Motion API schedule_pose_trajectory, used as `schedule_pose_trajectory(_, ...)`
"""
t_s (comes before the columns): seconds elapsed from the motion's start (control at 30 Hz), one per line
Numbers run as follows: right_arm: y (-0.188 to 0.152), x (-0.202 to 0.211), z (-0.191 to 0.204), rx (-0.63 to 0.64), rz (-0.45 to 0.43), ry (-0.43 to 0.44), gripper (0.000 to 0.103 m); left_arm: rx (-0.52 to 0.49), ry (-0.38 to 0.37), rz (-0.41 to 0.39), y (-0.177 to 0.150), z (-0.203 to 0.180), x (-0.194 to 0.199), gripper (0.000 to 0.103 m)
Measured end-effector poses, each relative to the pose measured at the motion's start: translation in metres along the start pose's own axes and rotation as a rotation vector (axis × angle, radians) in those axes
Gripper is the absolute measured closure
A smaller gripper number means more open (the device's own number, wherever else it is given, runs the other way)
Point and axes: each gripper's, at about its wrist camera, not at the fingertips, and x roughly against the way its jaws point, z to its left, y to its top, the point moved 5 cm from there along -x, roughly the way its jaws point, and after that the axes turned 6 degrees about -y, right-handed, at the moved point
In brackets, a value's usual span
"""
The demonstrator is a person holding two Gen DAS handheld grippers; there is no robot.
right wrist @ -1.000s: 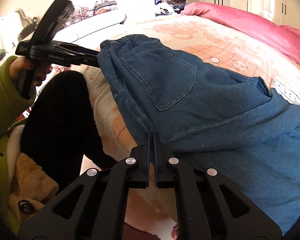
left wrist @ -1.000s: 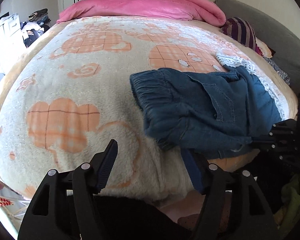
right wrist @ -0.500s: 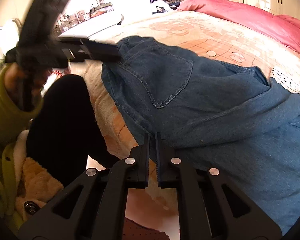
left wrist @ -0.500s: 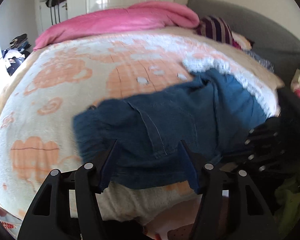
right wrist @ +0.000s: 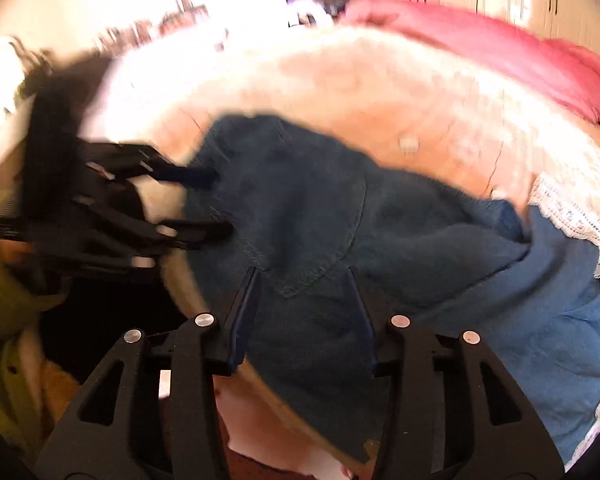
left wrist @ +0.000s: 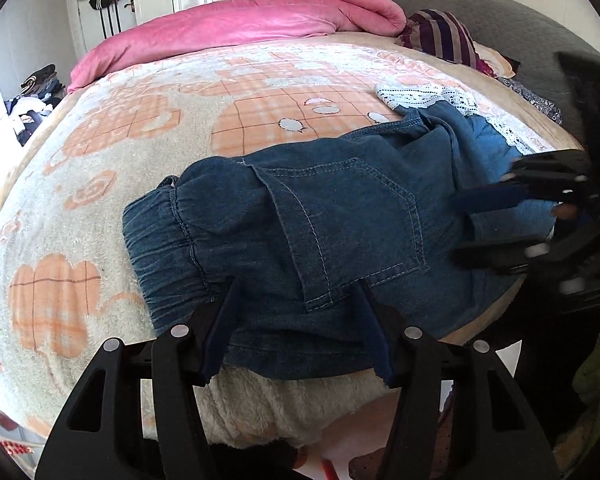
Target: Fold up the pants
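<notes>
Blue denim pants (left wrist: 320,220) lie folded on the fleece blanket (left wrist: 100,160) at the bed's near edge, waistband left, back pocket up, white lace trim (left wrist: 420,94) at the far right end. My left gripper (left wrist: 296,292) is open, its fingers straddling the near edge of the pants without pinching. In the blurred right wrist view my right gripper (right wrist: 302,276) hangs over the pants (right wrist: 320,200) by the pocket; its jaws are opening and the pads press on nothing. The right gripper (left wrist: 472,228) also shows at the pants' right side, the left gripper (right wrist: 224,203) at the waistband end.
A pink quilt (left wrist: 240,24) is bunched along the far side of the bed, with a striped pillow (left wrist: 440,36) and grey headboard (left wrist: 480,12) at the right. Clothes are piled beyond the bed's left side (left wrist: 36,88). A person's green sleeve (right wrist: 4,288) holds the left gripper.
The left gripper has slid right across the blanket until its fingers straddle the pants' near edge. The right gripper, shut before, now has its jaws apart and has moved further over the denim.
</notes>
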Motion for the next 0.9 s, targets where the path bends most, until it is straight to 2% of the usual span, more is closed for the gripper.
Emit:
schedule_pose_trajectory(0.07, -0.008, -0.026, -0.005, -0.034, 0.082, -0.022, 0.067, 0.001, -0.004, -0.002, 0.0, 0.0, 0.001, 0.048)
schedule_pose_trajectory(0.17, -0.01, -0.022, -0.004, -0.037, 0.039, -0.009, 0.065, 0.003, -0.006, -0.008, 0.0, 0.0, 0.0, 0.048)
schedule_pose_trajectory(0.27, -0.009, -0.002, -0.013, -0.082, -0.036, 0.03, 0.065, 0.016, -0.015, -0.024, 0.001, 0.001, 0.001, 0.047)
schedule_pose_trajectory(0.33, -0.007, 0.014, -0.023, -0.115, -0.095, 0.026, 0.064, 0.012, -0.012, -0.048, 0.002, -0.001, 0.007, 0.047)
schedule_pose_trajectory(0.47, -0.003, 0.049, -0.062, -0.223, -0.203, -0.016, 0.054, -0.003, 0.011, -0.132, 0.012, -0.006, 0.034, 0.047)
schedule_pose_trajectory(0.57, -0.001, 0.065, -0.095, -0.269, -0.236, -0.112, 0.048, -0.014, 0.008, -0.191, 0.024, -0.012, 0.057, 0.046)
schedule_pose_trajectory(0.73, 0.007, 0.07, -0.137, -0.328, -0.199, -0.227, 0.043, -0.036, -0.085, -0.198, 0.04, -0.037, 0.06, 0.046)
schedule_pose_trajectory(0.9, 0.037, 0.056, -0.171, -0.316, -0.142, -0.298, 0.041, -0.074, -0.218, -0.12, 0.046, -0.082, 0.023, 0.046)
